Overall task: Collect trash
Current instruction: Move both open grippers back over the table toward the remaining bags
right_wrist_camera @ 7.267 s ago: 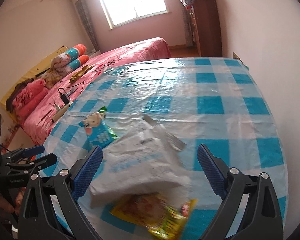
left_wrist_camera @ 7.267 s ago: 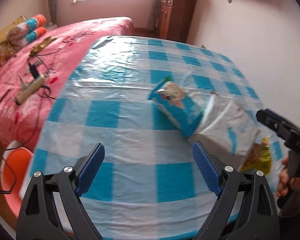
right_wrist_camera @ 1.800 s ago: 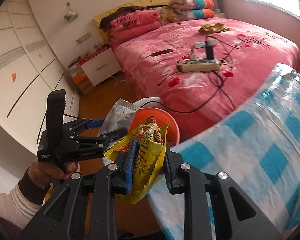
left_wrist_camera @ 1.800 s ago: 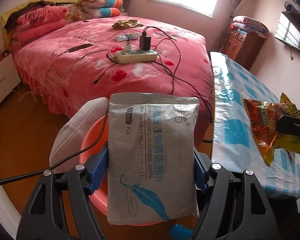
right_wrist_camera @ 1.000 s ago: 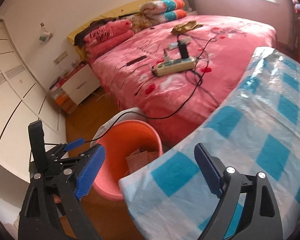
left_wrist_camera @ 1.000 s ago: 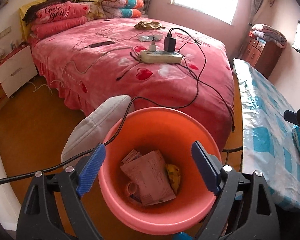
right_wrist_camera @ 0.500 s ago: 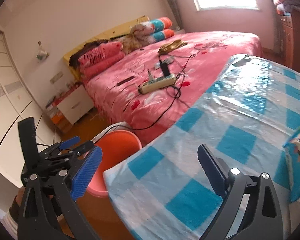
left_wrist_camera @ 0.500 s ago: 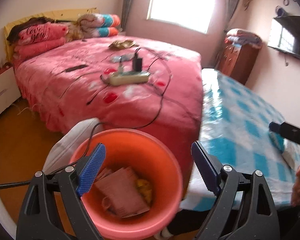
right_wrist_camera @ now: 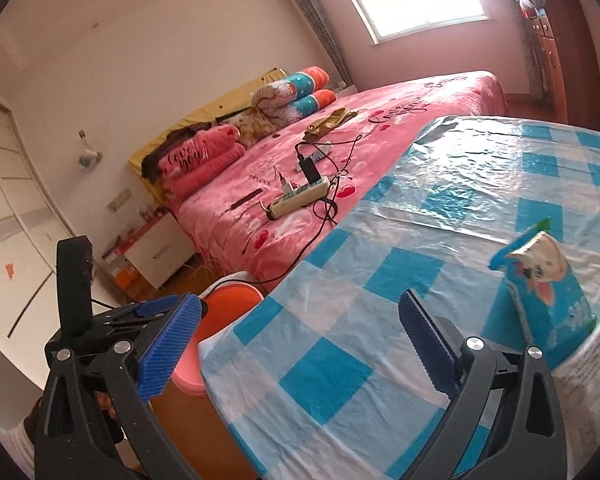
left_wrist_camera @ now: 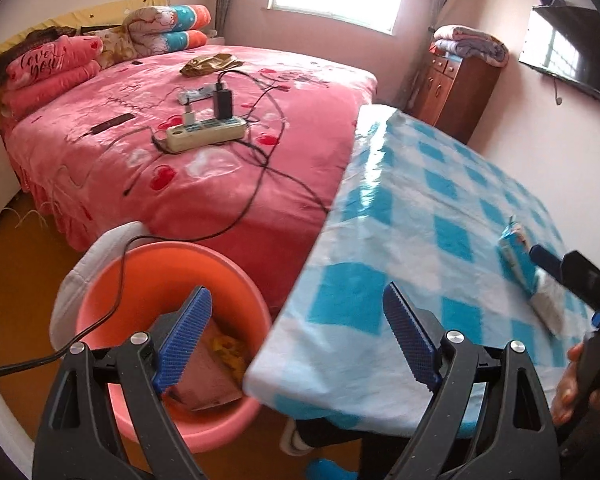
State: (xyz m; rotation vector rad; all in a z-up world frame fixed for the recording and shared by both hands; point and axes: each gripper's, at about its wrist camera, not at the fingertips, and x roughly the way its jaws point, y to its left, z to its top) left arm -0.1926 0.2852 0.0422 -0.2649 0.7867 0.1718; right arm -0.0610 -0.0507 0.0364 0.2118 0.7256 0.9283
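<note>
Both grippers empty: left gripper [left_wrist_camera: 296,340] w/ jaws wide, nothing btwn; right gripper [right_wrist_camera: 296,348] jaws have just been opening, also nothing btwn. Orange bin [left_wrist_camera: 140,264] on floor at table's near-left corner, w/ wrappers inside. Step: going for the last piece. Blue snack bag [right_wrist_camera: 544,284] lies on checked tablecloth [right_wrist_camera: 340,360], far right. Next: right gripper reaches over, straddles bag, closes.
</note>
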